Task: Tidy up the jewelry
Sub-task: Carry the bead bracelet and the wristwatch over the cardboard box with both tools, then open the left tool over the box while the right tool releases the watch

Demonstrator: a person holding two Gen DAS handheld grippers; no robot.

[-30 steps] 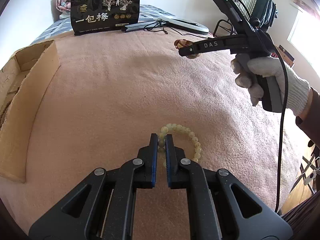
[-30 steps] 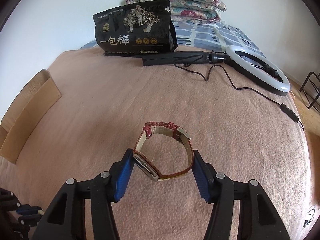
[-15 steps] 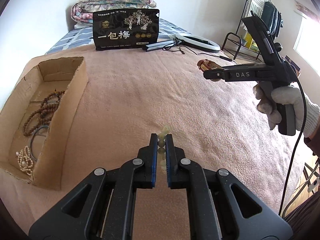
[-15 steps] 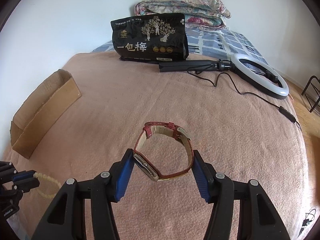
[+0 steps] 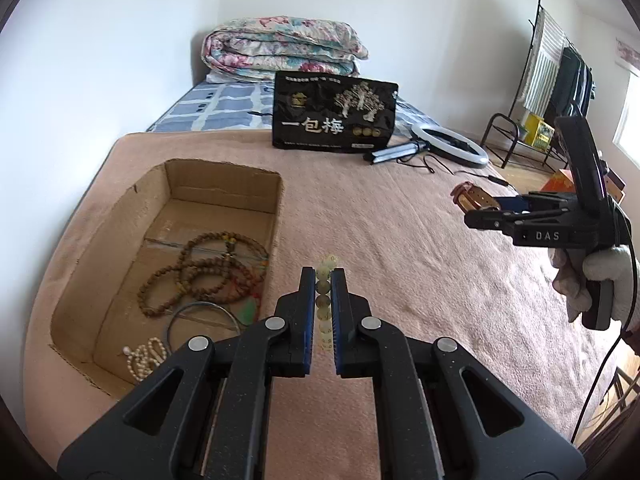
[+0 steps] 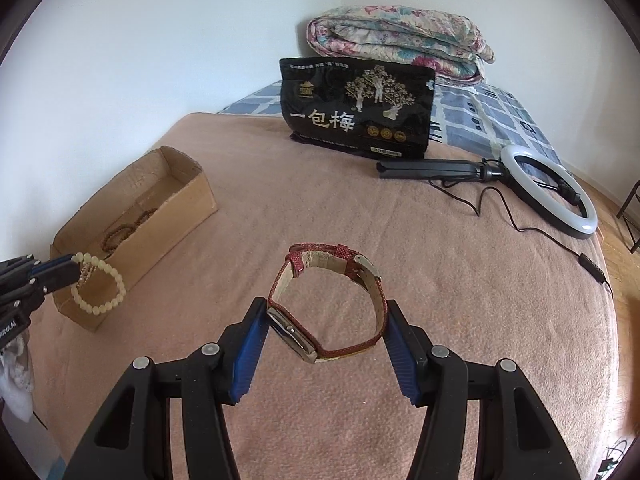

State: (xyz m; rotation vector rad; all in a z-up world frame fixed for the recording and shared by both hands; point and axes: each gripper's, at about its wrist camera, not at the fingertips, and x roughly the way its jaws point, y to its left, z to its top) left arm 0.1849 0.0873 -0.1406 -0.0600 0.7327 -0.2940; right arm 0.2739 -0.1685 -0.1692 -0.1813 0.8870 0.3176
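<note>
The left gripper [image 5: 323, 280] is pinched on a pale green bead bracelet [image 6: 98, 285], which hangs in the air just beside the near right corner of the open cardboard box [image 5: 224, 178] resting on the pink blanket [image 5: 400, 264]. Inside the box lie a brown wooden bead necklace [image 5: 204, 272], a thin dark bangle [image 5: 200, 320] and a small white pearl piece [image 5: 146, 356]. To the right of the box, the right gripper [image 6: 326, 320] holds a red-strapped wristwatch [image 6: 332, 300] above the blanket, its fingers pressing the watch face on one side and the strap on the other. Beyond the box stand a black snack bag [image 6: 358, 110] and a ring light [image 6: 552, 194].
</note>
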